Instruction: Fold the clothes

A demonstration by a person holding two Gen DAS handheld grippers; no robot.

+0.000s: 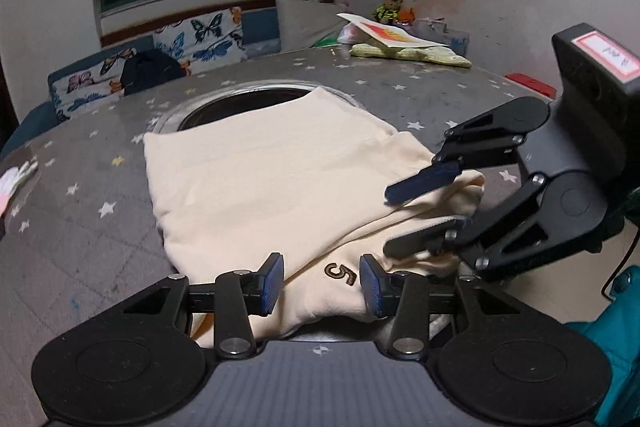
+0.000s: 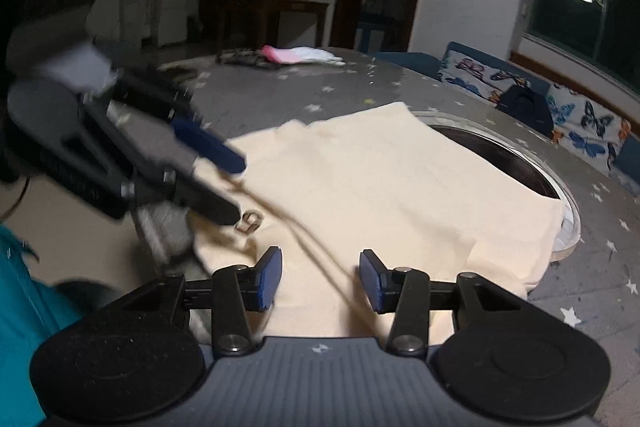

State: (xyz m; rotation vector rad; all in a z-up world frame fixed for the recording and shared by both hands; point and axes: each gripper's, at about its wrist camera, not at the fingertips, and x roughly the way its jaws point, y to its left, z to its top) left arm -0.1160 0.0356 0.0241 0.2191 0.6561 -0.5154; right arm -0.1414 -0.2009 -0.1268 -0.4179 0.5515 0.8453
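on the star-patterned table, the cream garment is lying folded, partly over a round hole. left gripper is spreading its jaws around the near edge; right gripper is gaping over the neighbouring corner.

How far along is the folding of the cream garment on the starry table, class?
Done: the cream garment already lies as a flat, roughly rectangular bundle on the table, partly over its round opening. In hand: the left gripper and right gripper, both open, sit at its near edge by the embroidered 5. Left: gripping that loose near edge and folding it over.
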